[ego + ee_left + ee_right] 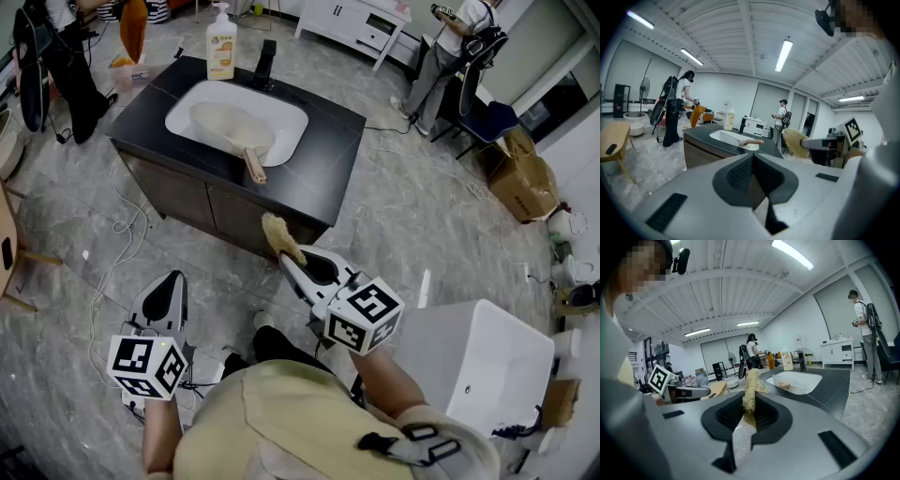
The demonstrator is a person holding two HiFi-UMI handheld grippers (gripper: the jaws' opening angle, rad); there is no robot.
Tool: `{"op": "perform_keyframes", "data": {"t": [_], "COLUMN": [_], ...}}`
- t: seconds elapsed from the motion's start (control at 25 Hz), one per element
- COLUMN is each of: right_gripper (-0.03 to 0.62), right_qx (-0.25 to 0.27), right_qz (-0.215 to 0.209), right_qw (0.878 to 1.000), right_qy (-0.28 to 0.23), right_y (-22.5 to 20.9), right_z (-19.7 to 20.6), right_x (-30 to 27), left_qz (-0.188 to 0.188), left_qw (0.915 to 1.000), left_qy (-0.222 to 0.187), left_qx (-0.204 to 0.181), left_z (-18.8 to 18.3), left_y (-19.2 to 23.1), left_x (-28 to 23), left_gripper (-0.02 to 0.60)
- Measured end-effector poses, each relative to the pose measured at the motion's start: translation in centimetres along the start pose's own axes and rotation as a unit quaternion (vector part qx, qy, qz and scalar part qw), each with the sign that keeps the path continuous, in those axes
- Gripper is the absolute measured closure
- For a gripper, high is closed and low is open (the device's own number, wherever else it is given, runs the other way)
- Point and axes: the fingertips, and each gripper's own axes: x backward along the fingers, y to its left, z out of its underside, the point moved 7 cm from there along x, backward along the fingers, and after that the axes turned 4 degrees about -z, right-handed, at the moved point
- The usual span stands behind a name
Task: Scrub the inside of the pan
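**Scrubbing pad gripped, pan lies in the sink**

A person stands on a grey marbled floor (394, 216) with a two-jaw tool in each hand. The left gripper (174, 281), held low at the person's side, has its dark-padded jaws pressed together with nothing between them. The right gripper (289, 258), held farther forward, has its jaws clamped on a straw-coloured fibrous scrubbing pad (279, 234). The pad juts out past the tips toward the cabinet (in the right gripper view it stands up from between the pads). Both tools are in the air, well apart from the pan.

Just beyond the pad stands a dark cabinet with a black top (319, 169). Set in that top is a white rounded sink basin (291, 117). In the basin lies a cream-coloured round pan with a wooden handle (230, 127), mouth up. Its handle rests over the basin's near rim and points toward the person. At the back of the top stand a black tap (266, 61) and, just left of it, a white-and-orange pump bottle (221, 42).

To the person's right sits a white boxy unit (478, 366), and farther off a brown cardboard box (520, 178). Two other people stand at the far edges of the room, one at the left and one at the right.
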Motion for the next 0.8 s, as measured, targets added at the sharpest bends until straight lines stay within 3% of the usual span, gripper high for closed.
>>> {"op": "perform_keyframes", "data": {"t": [0.4,0.8], "right_gripper": [0.542,0.542], "right_qx": [-0.038,-0.042], "right_qz": [-0.020,-0.041], "right_qw": [0.999,0.998], "right_qy": [-0.005,-0.002], "right_y": [-5.5,-11.7], "right_z": [-1.1,-2.9], "right_x": [-0.5,-2.9], "left_qz": [0.027,0.009], "left_qw": [0.9985,0.9992], "left_qy": [-0.007,-0.001], "left_qx": [0.048,0.039], "left_z": [-0.8,-2.4], "left_y": [-1.4,-2.3], "left_x": [-5.2,-11.1], "left_gripper": [0.568,0.568]}}
